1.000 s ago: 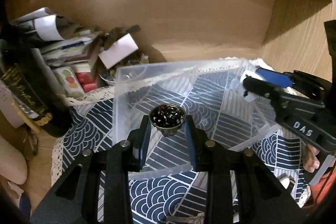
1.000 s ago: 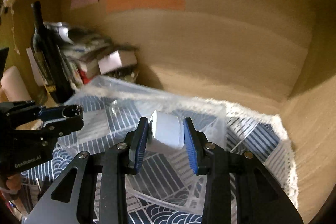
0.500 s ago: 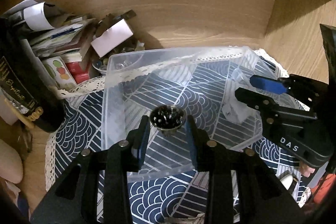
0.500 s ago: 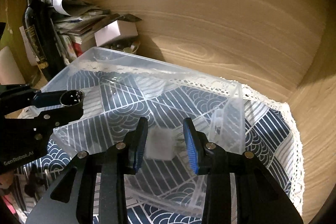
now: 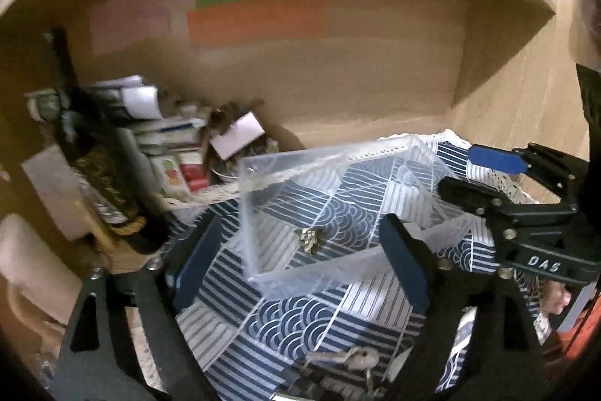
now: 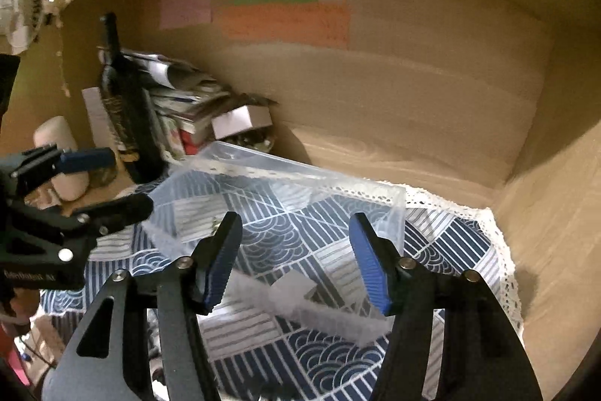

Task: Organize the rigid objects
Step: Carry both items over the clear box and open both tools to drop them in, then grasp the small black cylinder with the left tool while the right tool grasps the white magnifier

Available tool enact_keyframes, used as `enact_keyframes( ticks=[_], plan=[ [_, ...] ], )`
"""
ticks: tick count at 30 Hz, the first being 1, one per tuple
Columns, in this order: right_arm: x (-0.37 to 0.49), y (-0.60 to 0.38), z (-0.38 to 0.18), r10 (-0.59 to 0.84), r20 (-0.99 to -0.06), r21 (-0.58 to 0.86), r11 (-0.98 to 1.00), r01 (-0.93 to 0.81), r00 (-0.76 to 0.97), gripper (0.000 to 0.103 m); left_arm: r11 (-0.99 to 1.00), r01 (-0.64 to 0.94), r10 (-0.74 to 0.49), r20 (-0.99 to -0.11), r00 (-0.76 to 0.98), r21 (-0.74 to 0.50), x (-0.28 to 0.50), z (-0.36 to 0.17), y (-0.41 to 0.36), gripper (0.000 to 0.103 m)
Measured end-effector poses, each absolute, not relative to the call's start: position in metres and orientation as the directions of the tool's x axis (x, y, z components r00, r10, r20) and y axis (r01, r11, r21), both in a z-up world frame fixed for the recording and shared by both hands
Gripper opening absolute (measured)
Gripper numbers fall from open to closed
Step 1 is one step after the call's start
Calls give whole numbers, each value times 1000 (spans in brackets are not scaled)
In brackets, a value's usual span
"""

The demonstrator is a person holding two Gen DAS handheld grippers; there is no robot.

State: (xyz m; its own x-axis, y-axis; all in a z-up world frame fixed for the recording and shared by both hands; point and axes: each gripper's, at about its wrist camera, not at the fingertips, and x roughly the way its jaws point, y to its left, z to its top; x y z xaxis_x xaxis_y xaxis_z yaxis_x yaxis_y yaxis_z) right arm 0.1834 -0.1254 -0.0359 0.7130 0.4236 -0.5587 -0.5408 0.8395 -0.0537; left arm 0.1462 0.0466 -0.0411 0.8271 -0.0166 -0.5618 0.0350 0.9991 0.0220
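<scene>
Low in the left wrist view, the left gripper (image 5: 300,258) has its jaws spread wide and holds nothing. Just past it, lower centre of frame, the small dark beaded cup (image 5: 310,239) sits on the floor of the clear plastic bin (image 5: 338,153), near the front wall. At the right edge, the right gripper (image 5: 469,175) hangs over the bin's right side. From the right wrist view, that right gripper (image 6: 295,258) is parted as well, empty, with the white block (image 6: 289,292) lying inside the bin below, bottom centre. The bin rests on the blue patterned cloth (image 6: 447,243). Further back, upper left, the dark bottle (image 6: 124,108) stands beside stacked boxes (image 6: 195,115).
</scene>
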Motion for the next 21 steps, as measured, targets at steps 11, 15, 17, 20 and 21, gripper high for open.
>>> enact_keyframes(
  ticks=[11,15,17,20,21],
  plan=[
    [133,-145,-62,441,-583,-22,831,-557,682,65,1000,12,0,-636,772,13,95,-82,56,95],
    [123,-145,-83,443,-631,-1,820,-572,637,66,1000,21,-21,-686,727,-9,86,-110,54,95],
    [118,-145,-95,444,-657,11,813,-581,609,66,1000,25,-28,-705,708,-14,84,-120,51,95],
    [110,-141,-109,449,-688,25,799,-600,570,66,999,37,-52,-729,683,-36,83,-135,48,93],
    [108,-138,-114,455,-697,33,792,-610,554,66,998,43,-58,-735,676,-40,83,-139,47,87]
  ],
)
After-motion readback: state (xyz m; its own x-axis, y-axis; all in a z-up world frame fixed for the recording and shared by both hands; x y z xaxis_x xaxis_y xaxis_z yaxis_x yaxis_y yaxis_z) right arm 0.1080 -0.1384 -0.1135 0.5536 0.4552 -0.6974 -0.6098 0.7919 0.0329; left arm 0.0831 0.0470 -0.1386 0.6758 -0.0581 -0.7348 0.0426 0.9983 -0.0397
